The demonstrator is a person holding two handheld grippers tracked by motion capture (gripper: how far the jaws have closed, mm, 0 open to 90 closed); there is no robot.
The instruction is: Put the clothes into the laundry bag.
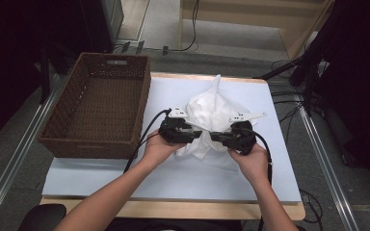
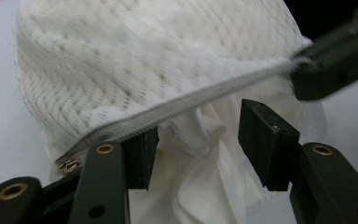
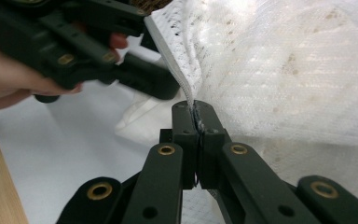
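At the far left of the table stands a brown, rectangular woven wicker basket, partly on the pale blue table mat that covers the light wooden table. Right of the basket, near the middle of the mat, lies a white mesh laundry bag with white cloth bunched inside it; a peak of it points toward the far edge. The left gripper, held in the person's left hand, sits at the bag's near left side. In the left gripper view its jaws stand partly apart: the bag's white zipper edge runs across just above the left pad, and crumpled white cloth shows in the gap, with neither pad pressing on anything. The right gripper, held in the person's right hand, sits at the bag's near right side, facing the left gripper across the bag's near edge. In the right gripper view its jaws are pressed together with the zipper edge pinched between the pads, the mesh rising away from them to the right. The left gripper shows there too, just beside the same edge.
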